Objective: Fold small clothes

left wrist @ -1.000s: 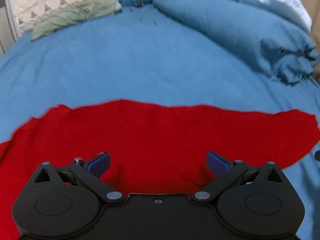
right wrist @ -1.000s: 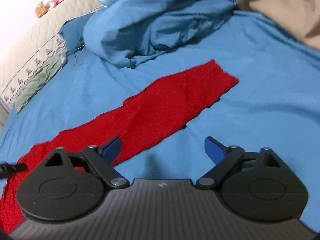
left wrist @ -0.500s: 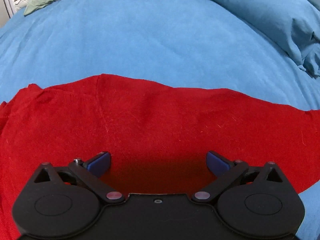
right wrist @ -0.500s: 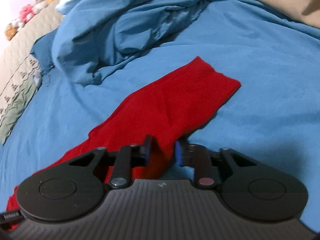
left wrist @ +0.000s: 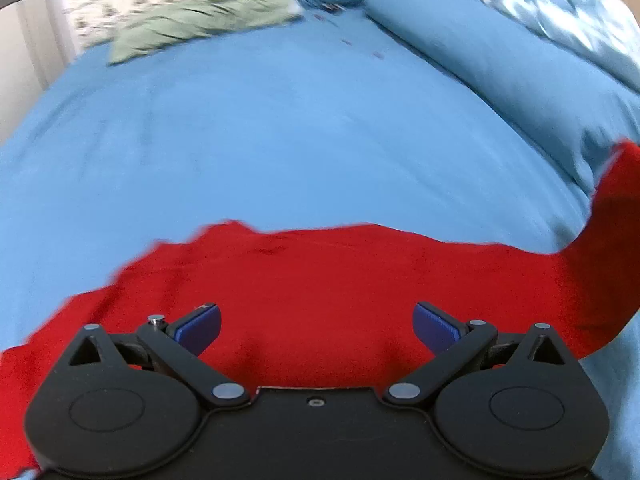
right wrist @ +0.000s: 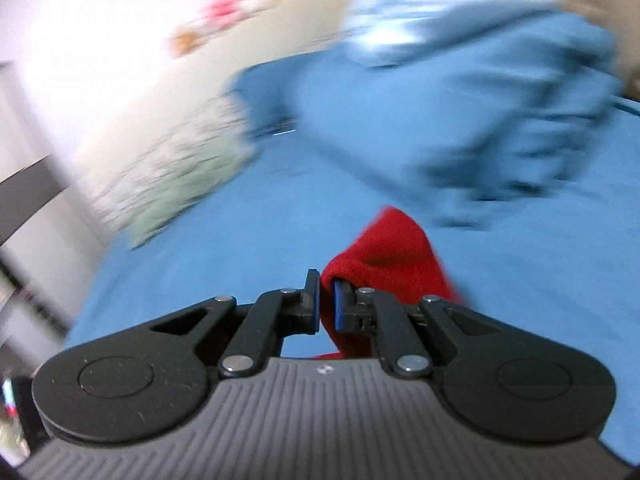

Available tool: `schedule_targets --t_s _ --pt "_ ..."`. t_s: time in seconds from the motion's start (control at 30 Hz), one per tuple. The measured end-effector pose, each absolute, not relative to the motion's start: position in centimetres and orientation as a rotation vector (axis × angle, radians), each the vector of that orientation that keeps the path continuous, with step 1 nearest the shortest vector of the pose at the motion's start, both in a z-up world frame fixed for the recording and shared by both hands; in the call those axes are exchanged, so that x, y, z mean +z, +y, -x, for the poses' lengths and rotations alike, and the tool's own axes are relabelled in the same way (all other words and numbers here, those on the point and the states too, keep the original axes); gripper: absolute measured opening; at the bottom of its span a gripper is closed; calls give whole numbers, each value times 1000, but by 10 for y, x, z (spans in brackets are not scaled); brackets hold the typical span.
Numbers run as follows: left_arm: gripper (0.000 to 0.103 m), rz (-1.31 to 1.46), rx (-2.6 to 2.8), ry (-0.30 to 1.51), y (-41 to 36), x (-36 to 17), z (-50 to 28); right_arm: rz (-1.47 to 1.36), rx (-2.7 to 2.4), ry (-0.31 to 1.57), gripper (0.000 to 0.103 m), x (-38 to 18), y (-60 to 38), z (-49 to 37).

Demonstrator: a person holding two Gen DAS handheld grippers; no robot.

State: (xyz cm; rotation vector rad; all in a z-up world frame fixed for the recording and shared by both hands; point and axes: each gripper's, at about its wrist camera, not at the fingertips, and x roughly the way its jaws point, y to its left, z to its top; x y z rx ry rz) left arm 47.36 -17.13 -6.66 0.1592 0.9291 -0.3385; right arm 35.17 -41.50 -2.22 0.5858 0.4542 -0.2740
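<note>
A long red sock (left wrist: 320, 280) lies across the blue bedsheet (left wrist: 280, 128). Over its middle my left gripper (left wrist: 316, 326) hangs open, the blue pads (left wrist: 200, 326) wide apart with nothing between them. At the right edge of the left wrist view the sock's end rises off the sheet. In the right wrist view my right gripper (right wrist: 327, 300) is shut on that end of the red sock (right wrist: 392, 256), which bunches up beyond the fingertips above the bed. This view is blurred by motion.
A rumpled blue duvet (left wrist: 500, 64) lies along the right and far side of the bed, with a lighter blue cloth (left wrist: 560, 8) on it. A green and patterned pillow (left wrist: 188, 12) sits at the head. A dark piece of furniture (right wrist: 28, 196) stands left of the bed.
My right gripper closed on the sock's end and lifted it off the sheet. My left gripper pulled back and up, still open. The sock's right end now curls upward.
</note>
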Motion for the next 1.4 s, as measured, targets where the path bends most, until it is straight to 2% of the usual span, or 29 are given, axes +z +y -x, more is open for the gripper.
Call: schedule_targets --t_s 0.17,0.4,0.57,0.63,0.7,0.73,0.77,0.97,1.0,1.03,1.07,1.13,1.17,1.23,1.3,1.4 --pt "103 -98 -272 929 -92 -61 -468 -488 49 533 22 -32 -304 -410" --pt "103 -47 -198 1011 -28 -104 -465 -214 243 816 22 -138 -167 -448" --pt "103 -17 -210 1050 -12 -122 -457 -103 223 860 23 -168 -132 -438" --pt "103 -16 -228 1048 -16 -121 -455 -96 224 854 33 -165 -135 -435" --pt "103 -24 -252 1035 -24 -122 -456 -79 227 843 71 -158 -137 -425" --pt "103 -32 -266 1025 -28 -118 -453 -65 212 822 77 -152 -139 -419" --pt "103 -45 -284 1013 -35 -114 -453 -51 197 802 81 -148 -140 -414" --pt "102 -232 -475 929 -106 -101 -446 -39 33 810 84 -131 -181 -380" --pt "93 -268 -505 924 -120 -104 -444 -44 -7 816 84 -131 -191 -374" --pt "79 -296 -524 923 -132 -109 -444 -56 -41 823 84 -130 -202 -367" --pt "71 -324 -537 925 -141 -116 -443 -74 -65 830 84 -132 -210 -362" --pt "43 -375 -535 941 -157 -135 -444 -112 -113 839 84 -136 -227 -354" --pt "39 -386 -523 949 -162 -143 -446 -127 -131 842 84 -138 -233 -350" --pt "22 -374 -491 949 -163 -155 -454 -155 -167 847 84 -141 -247 -341" --pt "9 -321 -451 936 -151 -153 -457 -180 -191 848 84 -143 -256 -335" --pt "9 -223 -344 911 -125 -144 -462 -201 -221 839 84 -145 -265 -329"
